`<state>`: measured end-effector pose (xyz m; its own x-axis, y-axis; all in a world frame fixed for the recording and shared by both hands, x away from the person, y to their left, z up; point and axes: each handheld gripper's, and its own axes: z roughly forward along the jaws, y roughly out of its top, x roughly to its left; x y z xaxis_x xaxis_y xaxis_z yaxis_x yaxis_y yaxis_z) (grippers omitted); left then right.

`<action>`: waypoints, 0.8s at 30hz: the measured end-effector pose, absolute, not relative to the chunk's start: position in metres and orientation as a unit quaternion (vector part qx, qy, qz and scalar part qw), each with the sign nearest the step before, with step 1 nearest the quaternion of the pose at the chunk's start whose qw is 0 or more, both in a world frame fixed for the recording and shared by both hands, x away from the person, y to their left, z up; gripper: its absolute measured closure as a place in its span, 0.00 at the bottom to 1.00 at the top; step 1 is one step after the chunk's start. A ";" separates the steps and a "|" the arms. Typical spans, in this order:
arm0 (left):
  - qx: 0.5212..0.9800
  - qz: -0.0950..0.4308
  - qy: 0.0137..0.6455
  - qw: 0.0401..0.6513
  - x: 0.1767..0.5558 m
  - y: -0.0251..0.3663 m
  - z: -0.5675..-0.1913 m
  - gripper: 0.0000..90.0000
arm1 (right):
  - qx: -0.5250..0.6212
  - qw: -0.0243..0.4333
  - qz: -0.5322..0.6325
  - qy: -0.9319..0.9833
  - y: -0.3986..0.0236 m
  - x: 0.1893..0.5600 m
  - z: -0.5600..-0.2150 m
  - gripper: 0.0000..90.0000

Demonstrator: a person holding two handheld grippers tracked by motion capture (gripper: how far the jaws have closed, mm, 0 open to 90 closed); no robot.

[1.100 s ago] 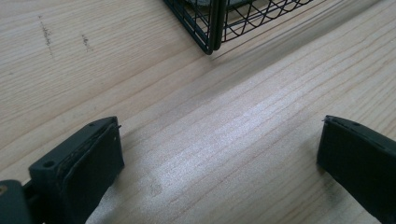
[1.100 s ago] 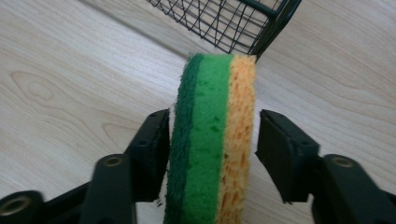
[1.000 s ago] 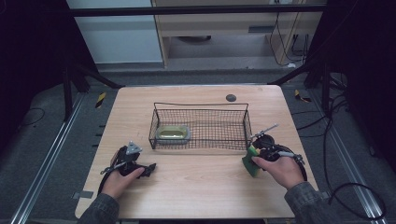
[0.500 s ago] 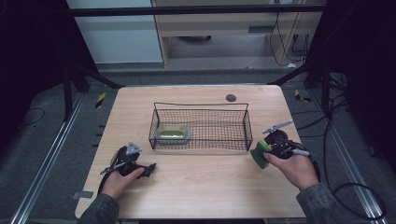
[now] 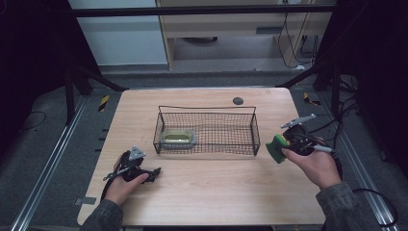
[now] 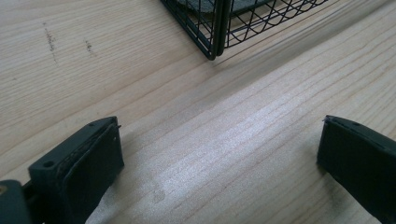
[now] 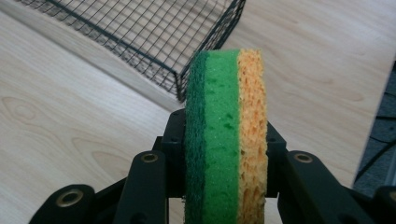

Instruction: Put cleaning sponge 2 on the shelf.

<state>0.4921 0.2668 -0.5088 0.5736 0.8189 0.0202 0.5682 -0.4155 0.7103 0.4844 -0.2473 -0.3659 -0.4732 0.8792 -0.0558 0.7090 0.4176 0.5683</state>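
Item: sponge (image 7: 226, 135). Your right tongs view shows its layers: dark green scourer, bright green middle, orange foam, stood on edge between the jaws. The high view gives it as a green block (image 5: 277, 148) off the basket's right end, near the table's right edge, clear of the table top.

Item: basket (image 5: 207, 129), black wire, at the table's middle. The high view shows a yellow-green pad in a grey wrap (image 5: 178, 138) lying in its left end. Your right tongs view shows one basket corner (image 7: 187, 88) behind the sponge; your left tongs view shows another corner (image 6: 214, 46) ahead of the jaws.

Item: dark round disc (image 5: 237, 100), near the far edge, seen from the high view.

Item: right tongs (image 5: 284, 144). Jaws closed on the sponge's two broad faces; you hold it firmly.

Item: left tongs (image 6: 219, 158). Jaws spread wide, nothing between them but bare table (image 6: 261, 140).

Item: your right hand (image 5: 315, 161). It grips the tongs from behind, held above the table by the right edge, tips turned toward the basket.

Item: your left hand (image 5: 126, 180). It lies low at the near left corner, tongs (image 5: 153, 173) level with the table and turned to the right.
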 end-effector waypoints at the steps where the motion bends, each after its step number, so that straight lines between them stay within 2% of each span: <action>1: 0.820 0.186 0.423 0.337 0.492 0.267 -0.509 0.00 | 0.481 0.179 0.241 0.824 -0.249 0.486 -0.362 0.72; 13: 0.820 0.186 0.423 0.337 0.492 0.267 -0.509 0.00 | 0.456 0.223 0.247 0.826 -0.250 0.513 -0.330 0.72; 24: 0.820 0.186 0.423 0.337 0.492 0.267 -0.509 0.00 | 0.434 0.253 0.270 0.821 -0.231 0.541 -0.300 0.72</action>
